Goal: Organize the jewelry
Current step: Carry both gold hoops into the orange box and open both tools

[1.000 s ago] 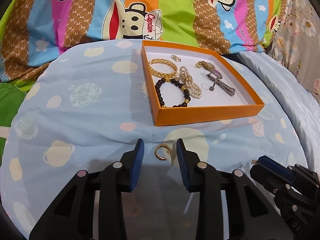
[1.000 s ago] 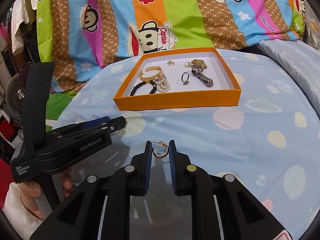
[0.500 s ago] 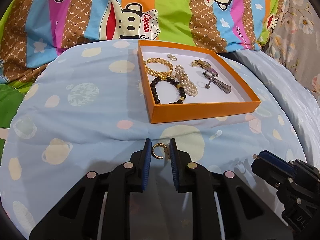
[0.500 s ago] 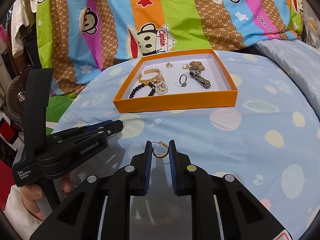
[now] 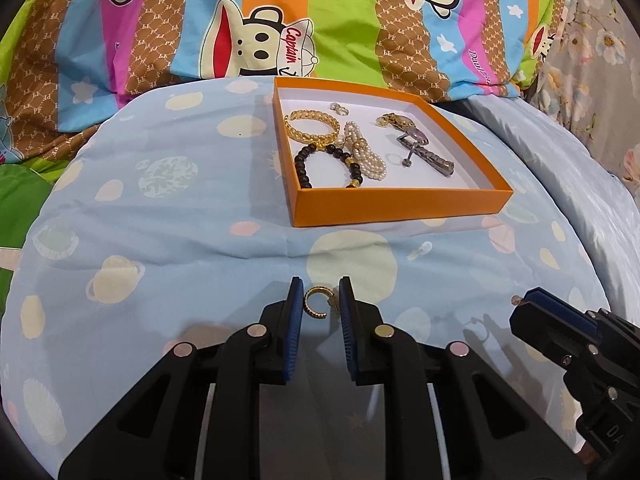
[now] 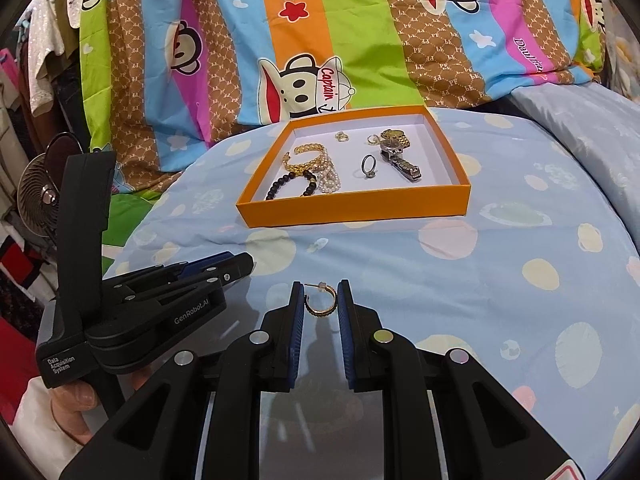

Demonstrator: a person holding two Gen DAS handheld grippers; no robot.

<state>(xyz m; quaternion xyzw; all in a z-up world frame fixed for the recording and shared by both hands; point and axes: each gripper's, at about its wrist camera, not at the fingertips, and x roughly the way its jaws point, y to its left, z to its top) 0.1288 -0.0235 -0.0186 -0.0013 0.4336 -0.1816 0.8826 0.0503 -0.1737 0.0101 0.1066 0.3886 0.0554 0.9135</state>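
each gripper pinches a gold hoop earring: left gripper (image 5: 320, 306) on one earring (image 5: 316, 303), right gripper (image 6: 321, 304) on the other earring (image 6: 321, 303), both short of the orange box (image 6: 352, 210). thin hoops could twist out and drop onto the blue bedsheet (image 6: 500, 264).

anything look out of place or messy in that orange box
Slightly. In the orange box, the gold bracelet, black bead bracelet and pearl strand overlap in one heap, and the watch lies slanted. Nothing looks damaged or spilled.
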